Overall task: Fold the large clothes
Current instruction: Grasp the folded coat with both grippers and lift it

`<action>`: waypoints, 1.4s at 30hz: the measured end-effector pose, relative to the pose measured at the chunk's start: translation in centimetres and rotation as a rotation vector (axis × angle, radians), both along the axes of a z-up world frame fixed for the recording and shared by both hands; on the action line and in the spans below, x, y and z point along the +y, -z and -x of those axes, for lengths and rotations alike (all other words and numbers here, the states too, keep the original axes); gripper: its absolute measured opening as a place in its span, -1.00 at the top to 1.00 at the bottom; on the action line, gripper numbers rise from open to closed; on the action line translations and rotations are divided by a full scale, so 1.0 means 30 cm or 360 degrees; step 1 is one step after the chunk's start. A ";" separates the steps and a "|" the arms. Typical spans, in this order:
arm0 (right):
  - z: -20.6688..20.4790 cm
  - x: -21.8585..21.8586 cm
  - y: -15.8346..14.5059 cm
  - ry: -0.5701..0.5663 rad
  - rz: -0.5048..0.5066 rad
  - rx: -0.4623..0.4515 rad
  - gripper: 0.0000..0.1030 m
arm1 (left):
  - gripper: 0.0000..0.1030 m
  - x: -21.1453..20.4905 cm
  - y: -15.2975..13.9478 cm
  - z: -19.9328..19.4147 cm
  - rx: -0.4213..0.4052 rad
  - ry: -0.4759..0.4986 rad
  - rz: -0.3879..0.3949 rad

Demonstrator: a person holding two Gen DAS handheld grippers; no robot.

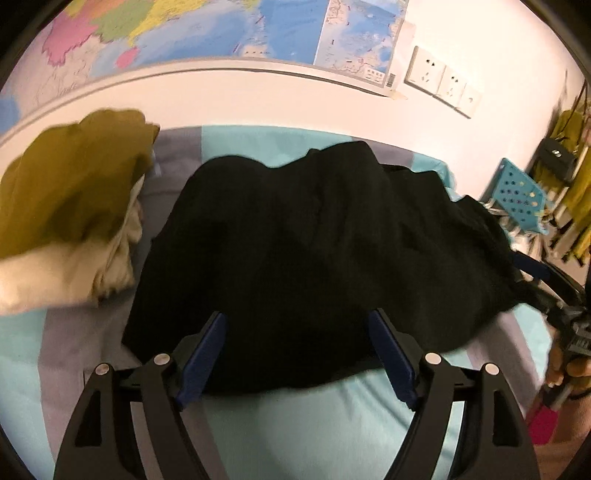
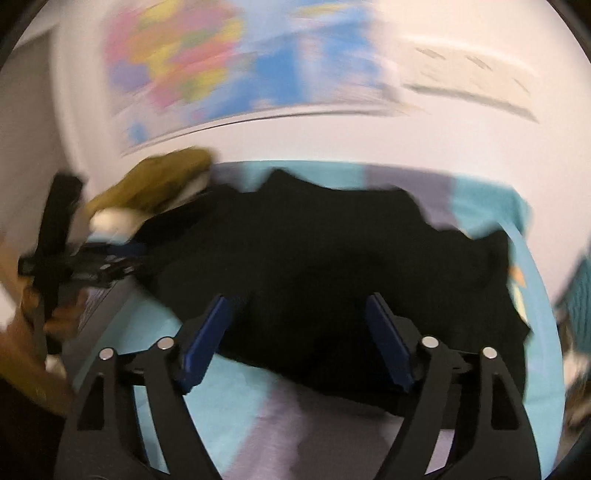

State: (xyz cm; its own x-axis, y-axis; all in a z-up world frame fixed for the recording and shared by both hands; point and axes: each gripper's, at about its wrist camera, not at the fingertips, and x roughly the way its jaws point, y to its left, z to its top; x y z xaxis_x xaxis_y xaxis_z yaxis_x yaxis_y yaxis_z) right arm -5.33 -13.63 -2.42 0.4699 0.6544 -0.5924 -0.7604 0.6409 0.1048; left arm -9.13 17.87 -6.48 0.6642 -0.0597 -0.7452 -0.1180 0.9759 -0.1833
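A large black garment (image 1: 314, 251) lies spread on a bed with a turquoise and grey sheet (image 1: 314, 424). My left gripper (image 1: 297, 317) is open over the garment's near edge, and its blue pads (image 1: 205, 354) stand wide apart with only loose cloth below them. In the blurred right wrist view the same black garment (image 2: 332, 273) fills the middle. My right gripper (image 2: 297, 301) hangs open above its near hem, nothing pinched between the blue pads (image 2: 388, 347). Each gripper shows at the edge of the other's view, held by a hand.
A pile of olive and cream clothes (image 1: 70, 206) sits at the bed's far left, against the wall. A map (image 1: 221, 29) and wall sockets (image 1: 441, 79) are on the wall behind. A blue perforated basket (image 1: 521, 195) and hanging clothes stand to the right.
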 end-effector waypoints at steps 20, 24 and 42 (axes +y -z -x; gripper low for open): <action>-0.023 0.325 0.031 -0.0308 0.0109 0.0006 0.65 | -0.62 0.033 0.149 -0.031 0.0055 0.0058 0.0772; -0.025 0.304 0.044 -0.0279 0.0069 0.0141 0.51 | -0.62 0.099 0.152 -0.079 -0.0042 -0.0039 0.0948; -0.136 -0.390 0.235 0.0713 -0.0658 0.1010 -0.65 | -0.65 0.093 0.127 -0.206 0.0002 -0.0238 0.0694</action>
State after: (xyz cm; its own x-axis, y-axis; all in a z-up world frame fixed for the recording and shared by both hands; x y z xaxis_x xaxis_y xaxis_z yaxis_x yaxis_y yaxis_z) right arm -1.25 -25.32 -9.47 0.3962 0.7074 -0.5854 -0.1660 0.6822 0.7121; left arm -2.94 20.67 -10.28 0.6883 -0.2713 -0.6727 -0.2524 0.7799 -0.5728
